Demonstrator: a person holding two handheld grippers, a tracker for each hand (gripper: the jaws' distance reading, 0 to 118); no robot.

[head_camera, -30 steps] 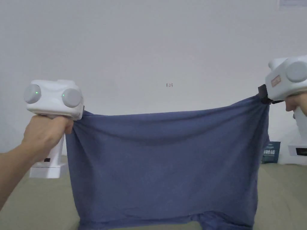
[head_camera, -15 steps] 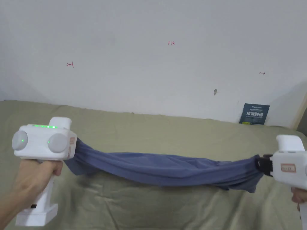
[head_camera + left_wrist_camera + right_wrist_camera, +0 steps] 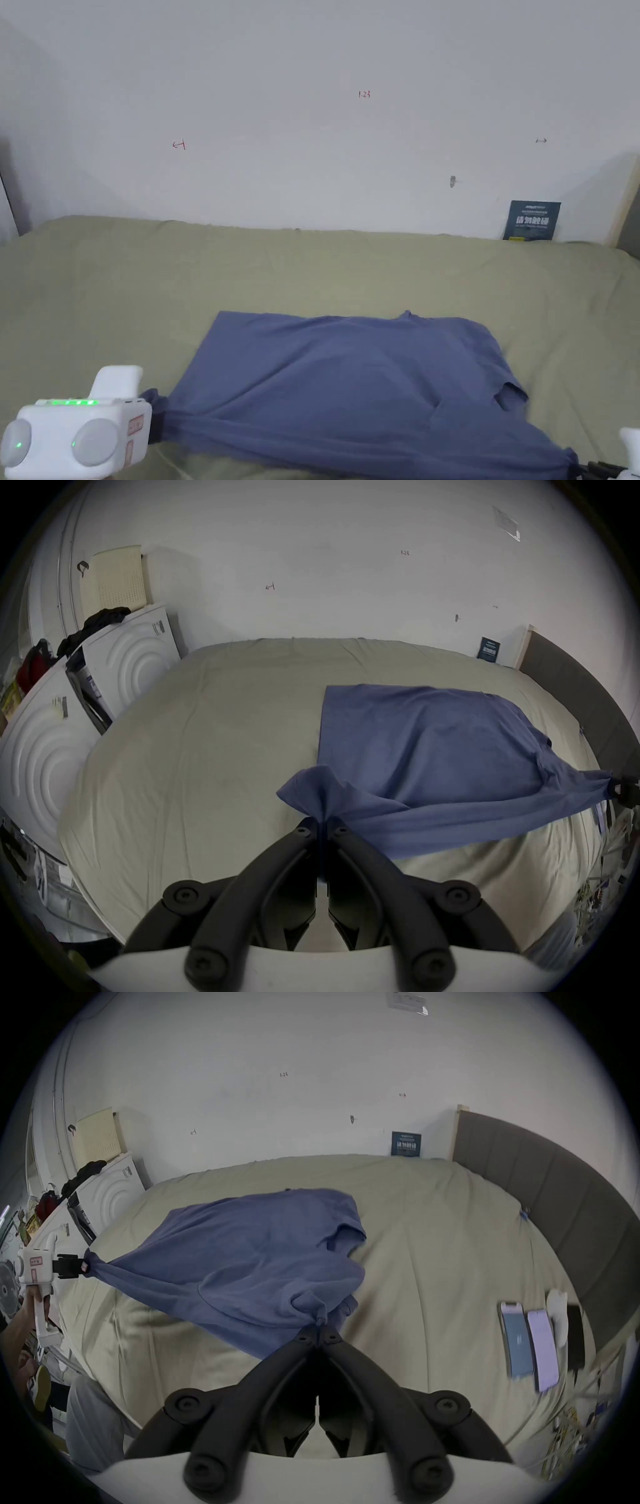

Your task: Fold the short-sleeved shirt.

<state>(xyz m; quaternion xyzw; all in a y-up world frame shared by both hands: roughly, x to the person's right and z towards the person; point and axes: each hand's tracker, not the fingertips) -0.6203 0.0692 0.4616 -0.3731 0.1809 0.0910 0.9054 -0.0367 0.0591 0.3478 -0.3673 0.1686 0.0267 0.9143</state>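
Note:
A blue short-sleeved shirt (image 3: 350, 381) lies spread on the olive-green bed (image 3: 125, 281), its far part flat and its near edge lifted and stretched between my grippers. My left gripper (image 3: 153, 415) is shut on the shirt's near left corner, at the lower left of the head view. In the left gripper view the black jaws (image 3: 322, 821) pinch a bunch of blue cloth (image 3: 415, 743). My right gripper (image 3: 584, 467) is shut on the near right corner. In the right gripper view its jaws (image 3: 318, 1329) clamp the gathered fabric (image 3: 249, 1248).
A dark card (image 3: 531, 220) leans on the white wall at the back right. Two phones (image 3: 530, 1342) and small items lie on the bed's right side near a grey headboard (image 3: 554, 1200). White appliances (image 3: 131, 660) with dark clothes stand left of the bed.
Both grippers came down and toward me with the shirt. It hung in the air a second ago, was then stretched low, and now lies mostly spread on the bed.

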